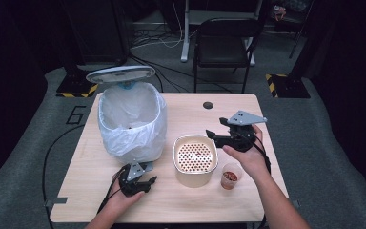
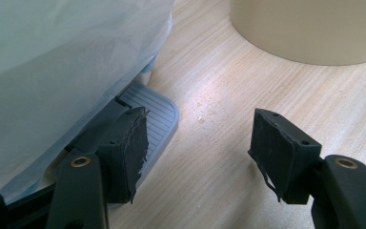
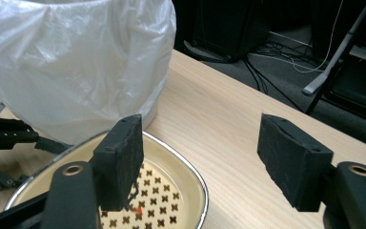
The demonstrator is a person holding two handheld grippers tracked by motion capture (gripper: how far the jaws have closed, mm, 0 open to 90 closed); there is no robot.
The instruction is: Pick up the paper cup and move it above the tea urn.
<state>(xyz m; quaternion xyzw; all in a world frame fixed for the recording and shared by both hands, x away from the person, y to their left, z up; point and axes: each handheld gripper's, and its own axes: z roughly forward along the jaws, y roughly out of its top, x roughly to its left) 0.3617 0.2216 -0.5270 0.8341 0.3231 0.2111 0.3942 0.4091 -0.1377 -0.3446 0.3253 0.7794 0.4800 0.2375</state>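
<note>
A pedal bin (image 1: 131,121) lined with a white bag (image 3: 76,57) stands at the table's left, its lid (image 1: 120,74) raised. My left gripper (image 1: 147,174) lies low at the bin's foot. In the left gripper view its jaws (image 2: 200,143) stand apart with only bare table between them, and the left fingertip (image 2: 128,143) rests on the ribbed grey pedal (image 2: 159,112). A cream strainer bowl (image 1: 175,152) sits mid-table. My right gripper (image 1: 214,128) hovers open just right of and above it, with nothing between its fingers (image 3: 200,157), looking over the bowl's rim (image 3: 190,167) toward the bin.
A small clear cup (image 1: 230,175) of red-brown bits stands right of the bowl, under my right wrist. A round hole (image 1: 208,105) marks the table's far side. A black chair (image 1: 224,43) and cables lie beyond the table on the floor.
</note>
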